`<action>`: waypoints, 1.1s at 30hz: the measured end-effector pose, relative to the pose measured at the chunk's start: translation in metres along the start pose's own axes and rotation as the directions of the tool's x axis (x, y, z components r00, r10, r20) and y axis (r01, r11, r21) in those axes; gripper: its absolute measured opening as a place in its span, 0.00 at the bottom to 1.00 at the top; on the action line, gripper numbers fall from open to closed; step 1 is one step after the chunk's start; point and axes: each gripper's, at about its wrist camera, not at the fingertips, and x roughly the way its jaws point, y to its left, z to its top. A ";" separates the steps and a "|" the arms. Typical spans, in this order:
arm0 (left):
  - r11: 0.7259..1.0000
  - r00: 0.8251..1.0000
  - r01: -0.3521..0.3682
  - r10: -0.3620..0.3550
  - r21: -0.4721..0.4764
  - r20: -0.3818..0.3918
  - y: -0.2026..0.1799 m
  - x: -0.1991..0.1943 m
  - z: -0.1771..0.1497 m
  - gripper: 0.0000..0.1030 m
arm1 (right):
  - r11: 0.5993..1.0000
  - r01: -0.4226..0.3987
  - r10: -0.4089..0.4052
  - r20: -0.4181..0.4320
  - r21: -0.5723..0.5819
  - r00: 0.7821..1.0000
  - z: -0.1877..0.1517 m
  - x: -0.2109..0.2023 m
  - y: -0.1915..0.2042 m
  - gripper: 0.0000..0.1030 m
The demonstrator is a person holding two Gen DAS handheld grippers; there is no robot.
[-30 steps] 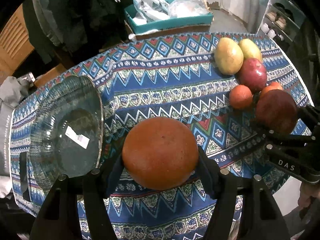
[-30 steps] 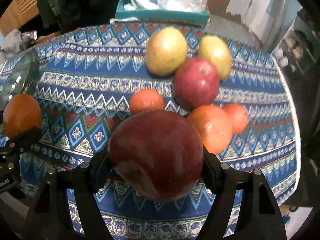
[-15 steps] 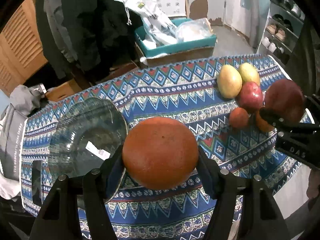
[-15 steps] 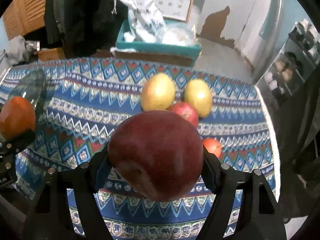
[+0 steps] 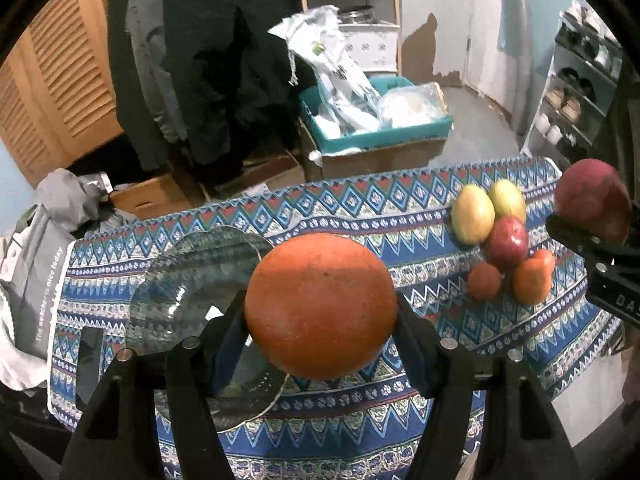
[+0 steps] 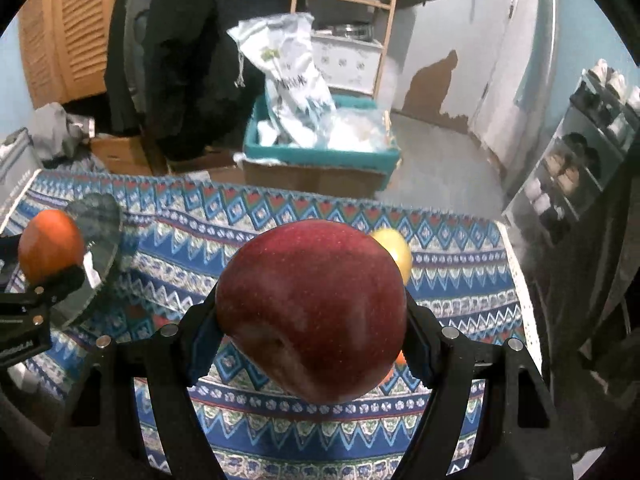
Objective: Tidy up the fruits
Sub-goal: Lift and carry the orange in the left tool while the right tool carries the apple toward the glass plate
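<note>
Fruit is sitting in both sets of tongs: the left tongs (image 5: 321, 316) are closing on a large orange (image 5: 321, 306) at its widest girth, and the right tongs (image 6: 312, 312) are clamping a dark red apple (image 6: 312, 308) the same way, both lifted clear above the patterned tabletop (image 5: 360, 216). Just ahead and left of the left tongs the glass bowl (image 5: 192, 280) is lying on the cloth, partly hidden behind the orange, and it is likely the place where the fruit is going. Ahead and right of the left tongs the loose pile is waiting: two yellow-green fruits (image 5: 472, 214), a red apple (image 5: 507, 242) and some small oranges (image 5: 484, 280), touching one another. Both held fruits are looking firm, round and fairly heavy, with smooth skin that could slip or roll, so a grip across the middle is suiting them; the apple would bruise if dropped, and the bowl is fragile, calling for a low, gentle release. From the right wrist view the apple is blocking most of the pile, leaving one yellow fruit (image 6: 396, 252) peeking out, and what the orange sliver under its right side belongs to is hard to make out.
</note>
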 end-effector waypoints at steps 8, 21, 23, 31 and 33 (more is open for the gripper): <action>0.999 1.000 -0.009 0.011 -0.052 0.024 0.016 -0.011 0.005 0.67 | 0.999 -0.038 0.038 0.048 -0.009 0.998 0.013 -0.017 0.011 0.74; 0.993 0.999 -0.030 0.031 -0.118 0.015 0.052 -0.009 0.000 0.67 | 0.995 -0.097 0.099 0.062 -0.031 0.993 0.030 -0.014 0.040 0.74; 0.990 0.999 -0.033 0.034 -0.134 0.008 0.060 -0.008 -0.002 0.67 | 0.993 -0.108 0.110 0.061 -0.039 0.992 0.034 -0.012 0.048 0.74; 0.979 0.997 -0.077 0.074 -0.190 -0.020 0.094 0.002 -0.012 0.67 | 0.982 -0.163 0.167 0.045 -0.093 0.985 0.047 0.005 0.091 0.74; 0.975 0.996 -0.088 0.083 -0.204 -0.033 0.102 0.005 -0.016 0.67 | 0.979 -0.174 0.179 0.033 -0.104 0.983 0.049 0.010 0.102 0.74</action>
